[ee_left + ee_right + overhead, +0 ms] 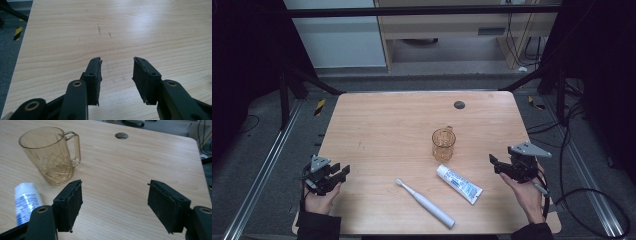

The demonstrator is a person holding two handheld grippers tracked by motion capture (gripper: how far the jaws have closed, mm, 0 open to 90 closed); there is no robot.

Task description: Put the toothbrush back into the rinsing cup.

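The right gripper has its jaws wide apart with nothing between them, low over the desk's right edge. The blue-and-white toothpaste tube lies flat just to their left, long axis diagonal, cap toward the transparent amber plastic mug, which stands upright just behind it. The white electric toothbrush lies parallel, farther left, between both grippers. The left gripper, jaws also open and empty, rests at the left edge. The right hand is nearer the tube; both forearms enter low, jaws pointing inward.
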